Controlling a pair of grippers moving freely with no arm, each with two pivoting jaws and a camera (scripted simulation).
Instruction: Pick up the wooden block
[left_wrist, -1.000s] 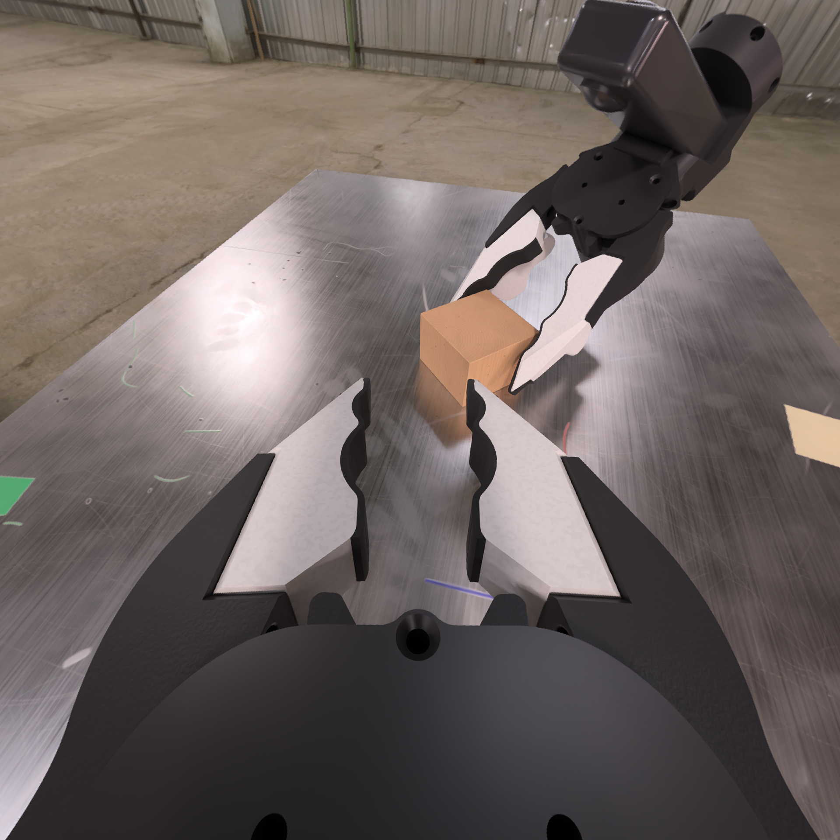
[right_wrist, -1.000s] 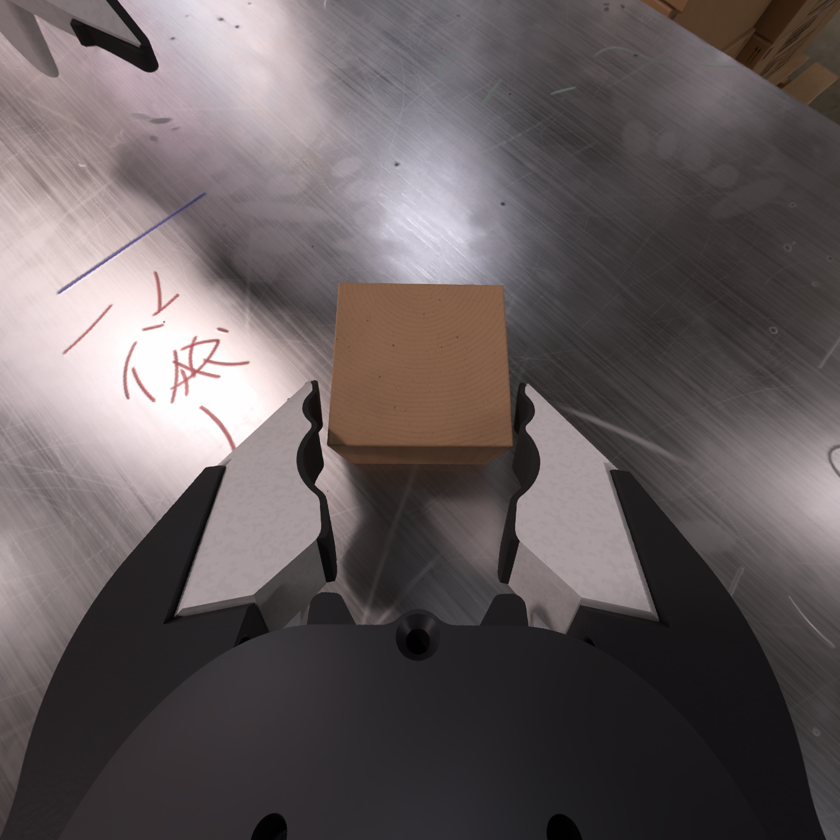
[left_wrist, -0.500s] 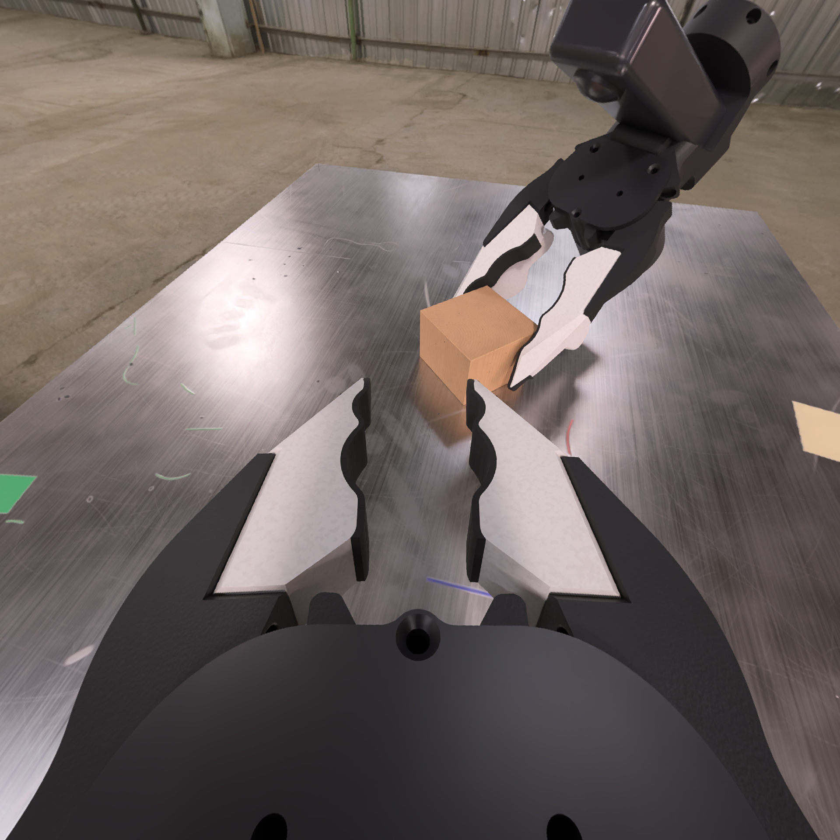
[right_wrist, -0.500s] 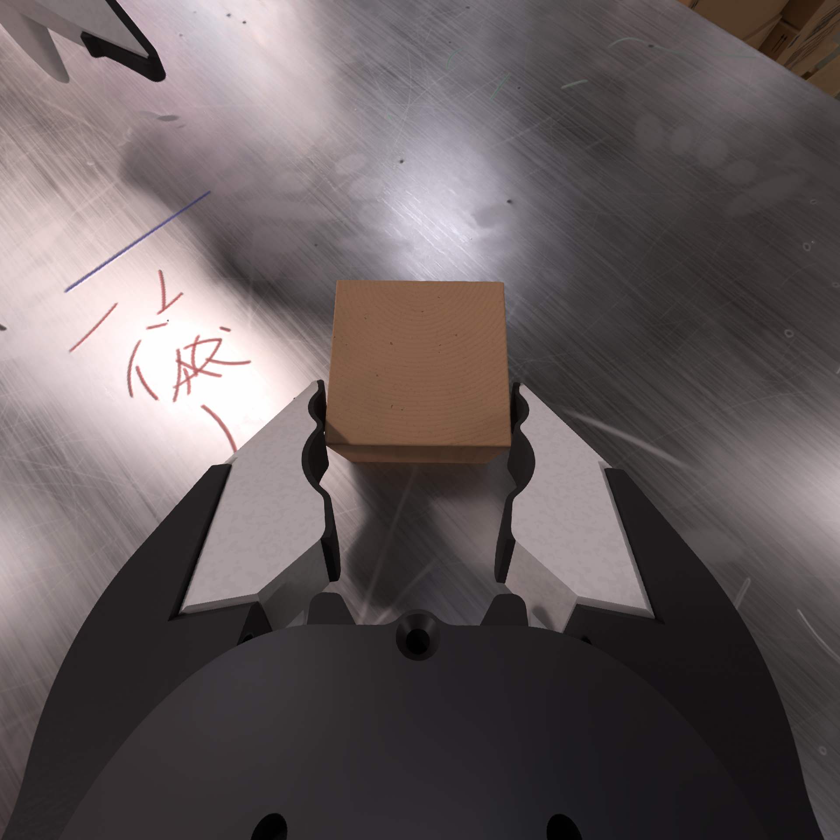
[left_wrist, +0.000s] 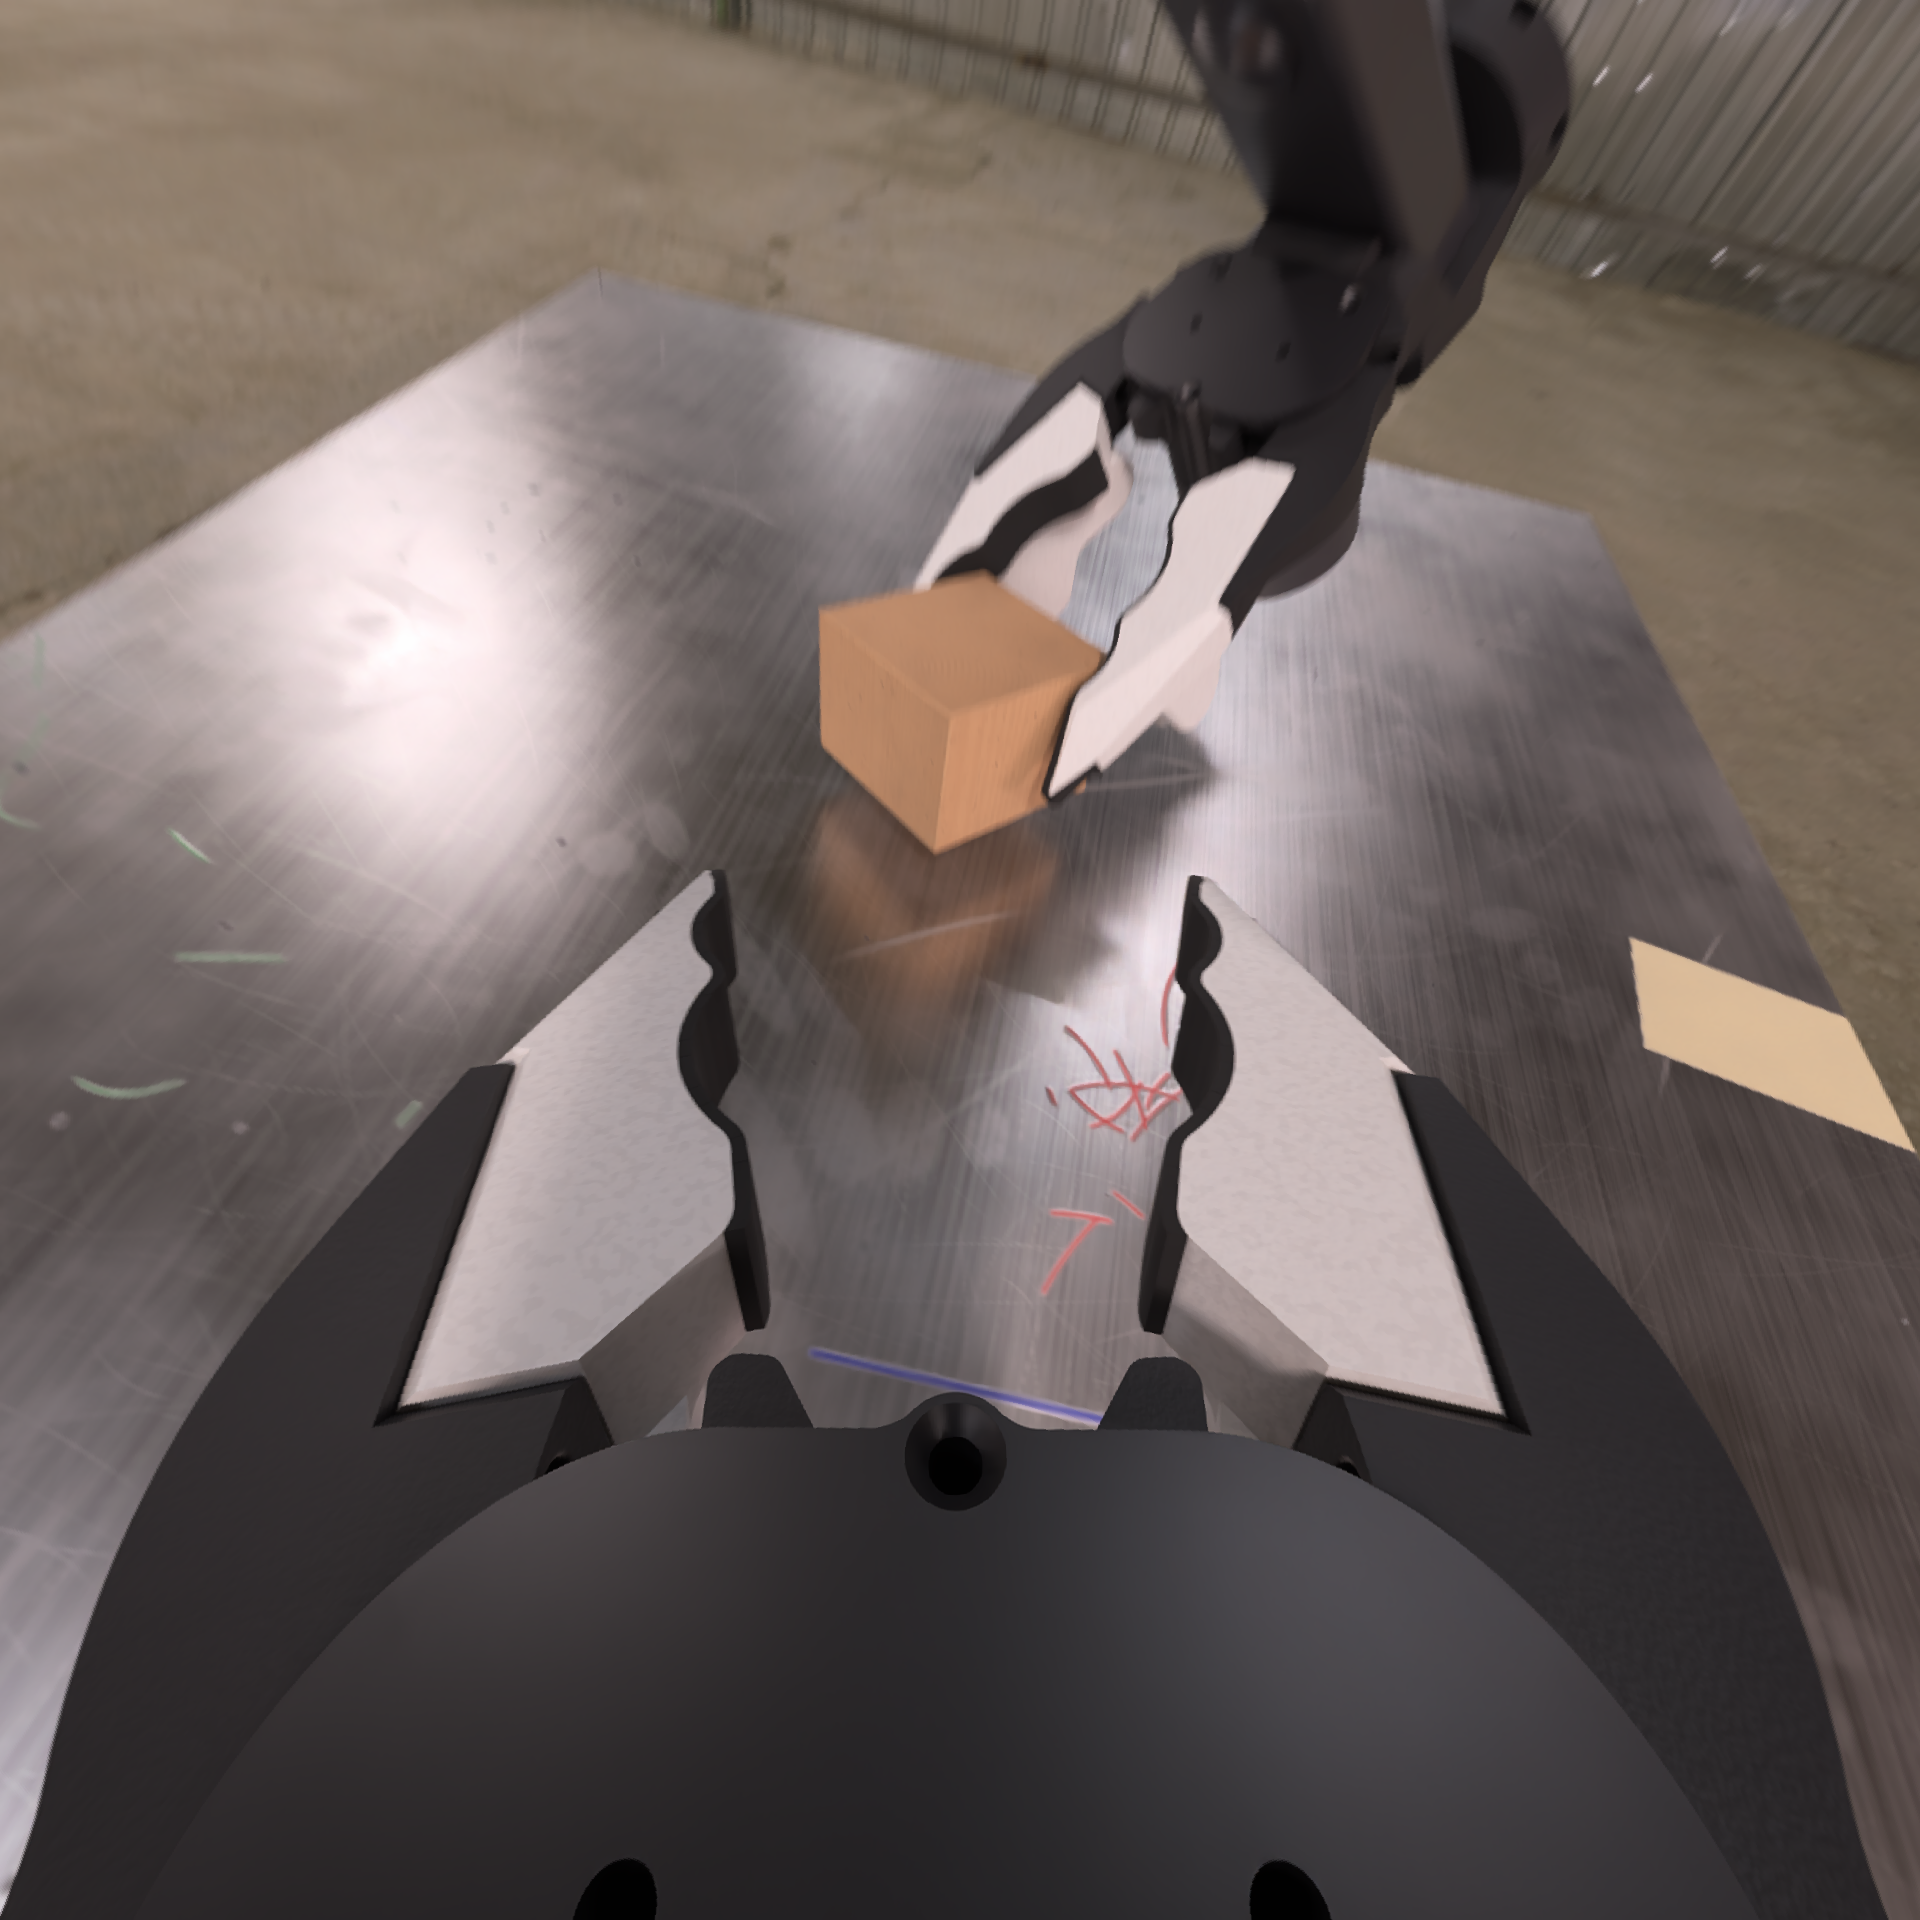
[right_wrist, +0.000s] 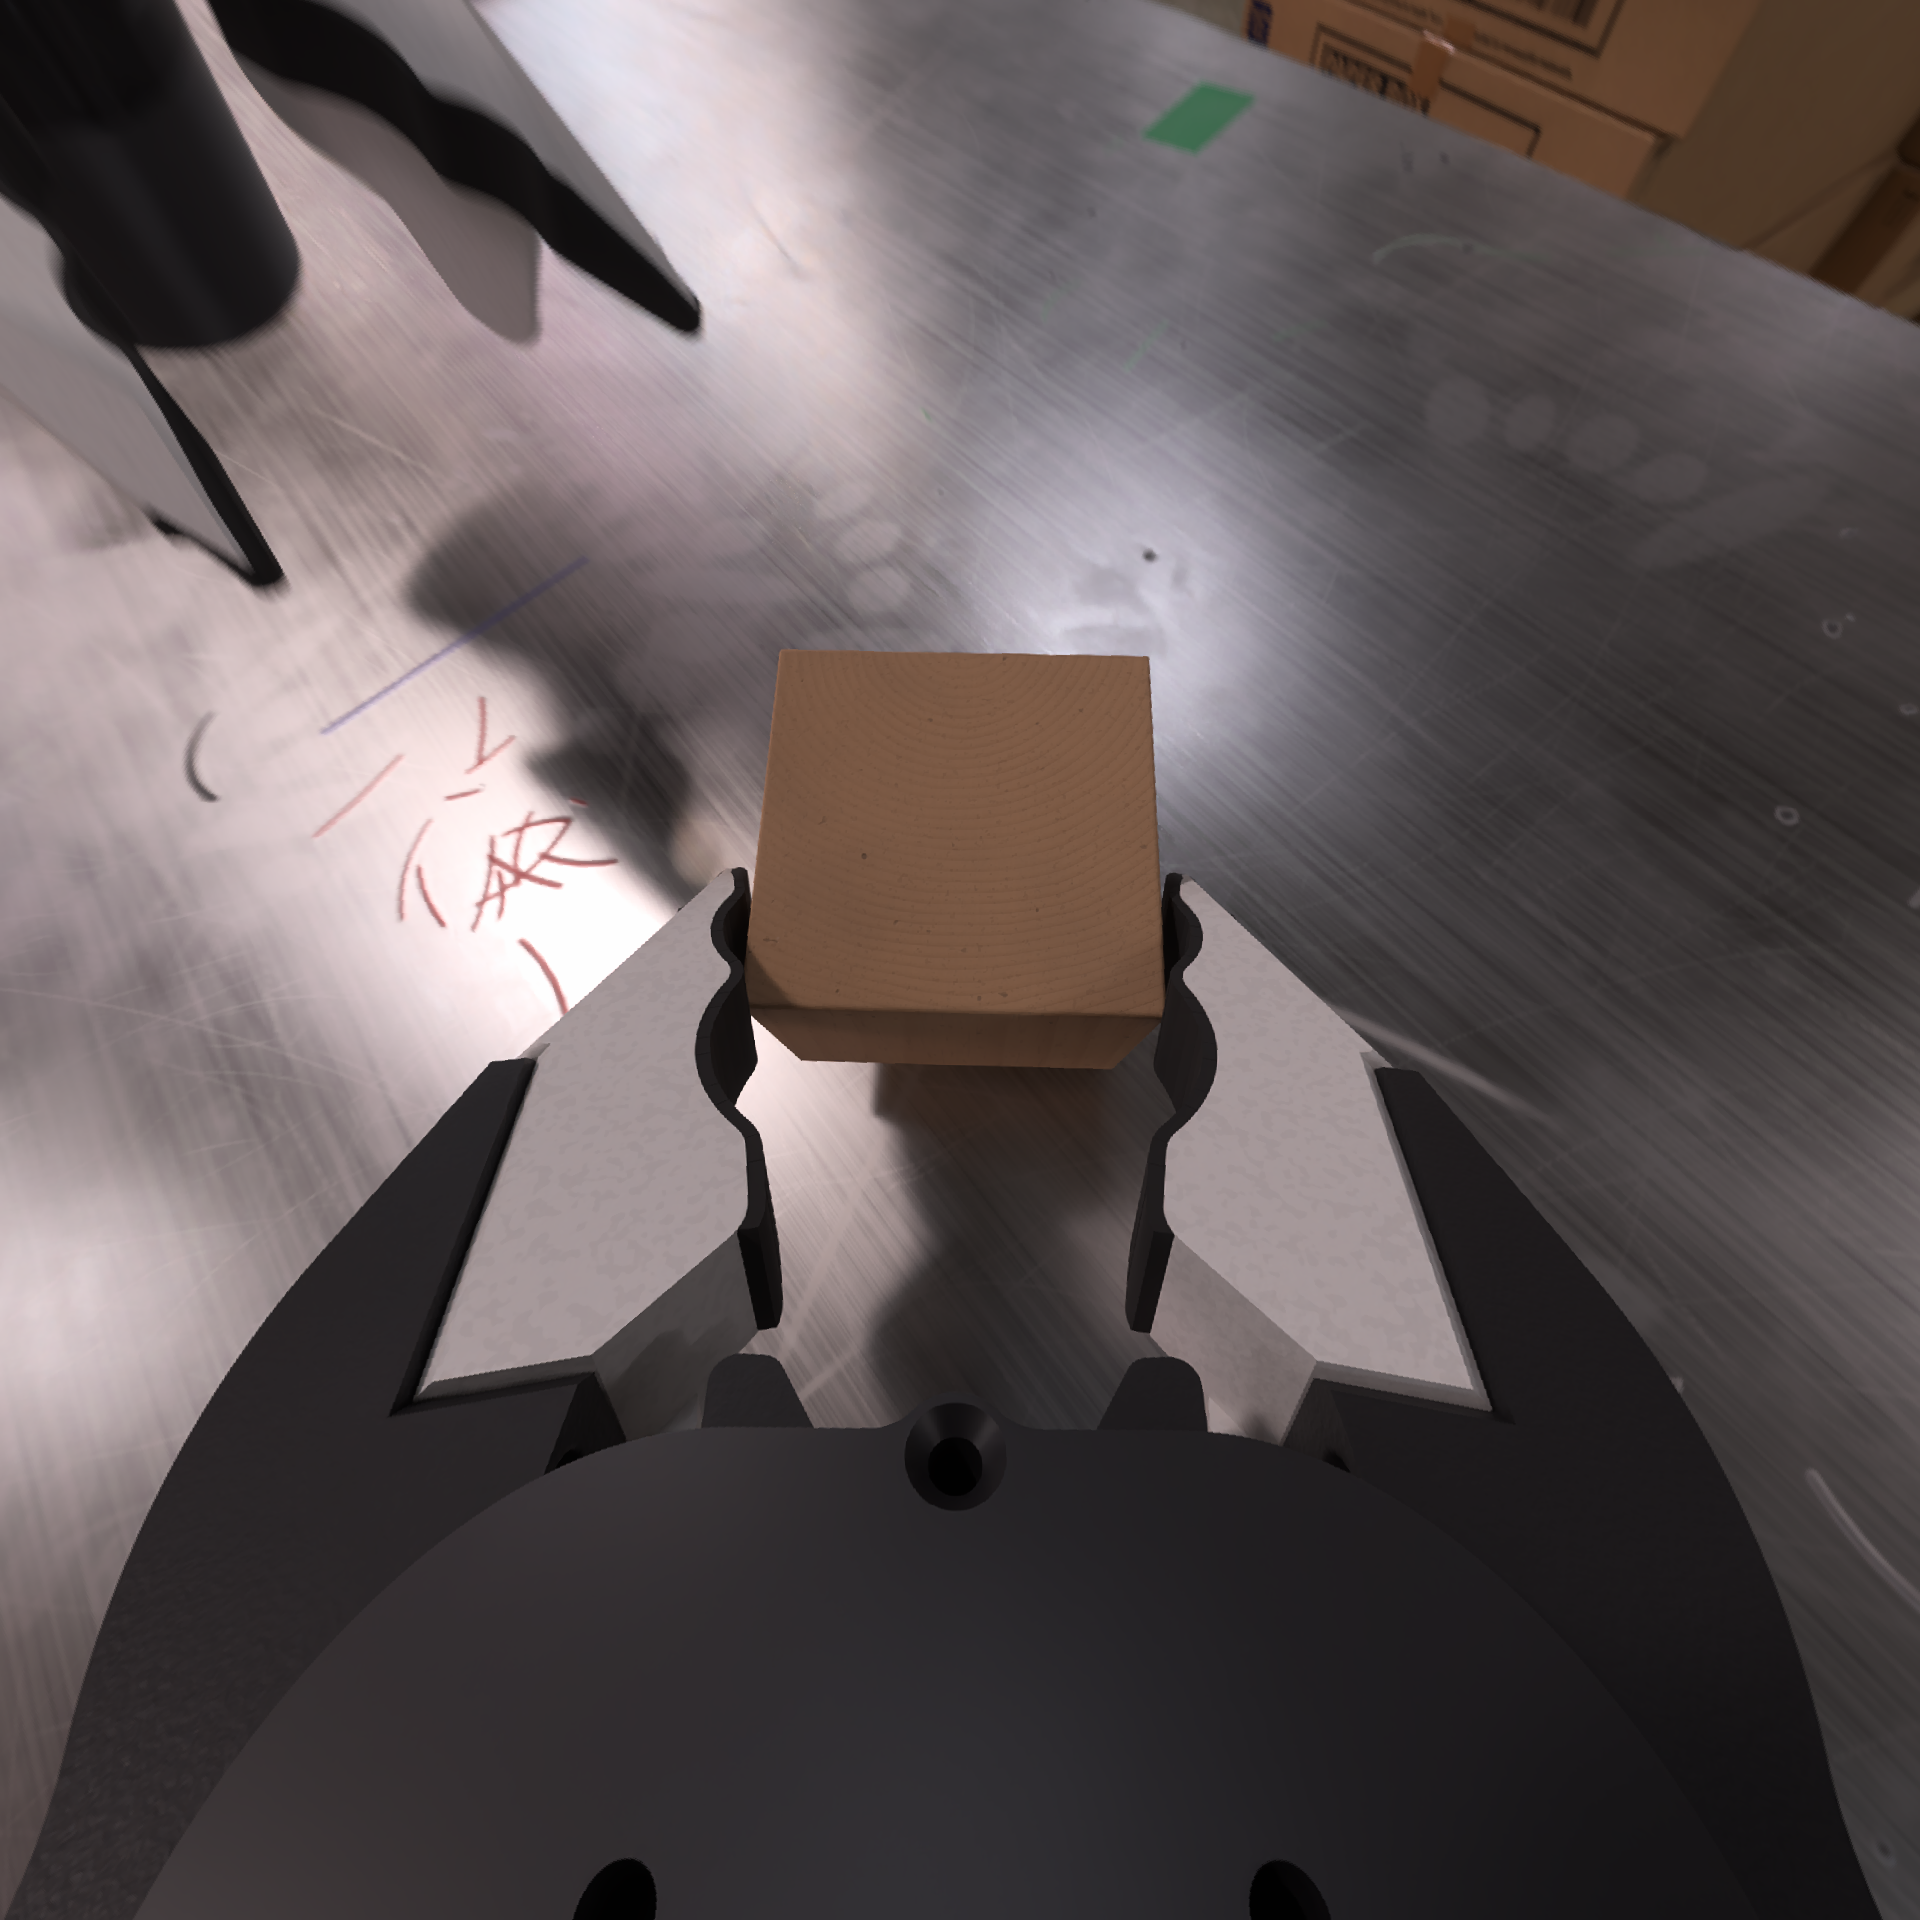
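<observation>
The wooden block (right_wrist: 956, 842) is a light brown cube gripped at its near end between my right gripper's (right_wrist: 956, 883) two fingers. It hangs a little above the metal table (right_wrist: 1455, 727), with its shadow below it. In the left wrist view the block (left_wrist: 940, 717) shows ahead, slightly tilted, with the right gripper (left_wrist: 1003, 675) shut on it from the far right. My left gripper (left_wrist: 956, 894) is open and empty, low over the table, short of the block. It also shows at the top left of the right wrist view (right_wrist: 473, 442).
Red scribbles (left_wrist: 1122, 1091) and a blue line (left_wrist: 956, 1387) mark the table between my left fingers. A tan patch (left_wrist: 1756, 1039) lies at the table's right edge. A green patch (right_wrist: 1200, 114) and cardboard boxes (right_wrist: 1507, 83) lie beyond the far edge.
My right gripper has shut on the block and raised it off the table. My left gripper's jaws have opened wider, and it has moved closer to the block.
</observation>
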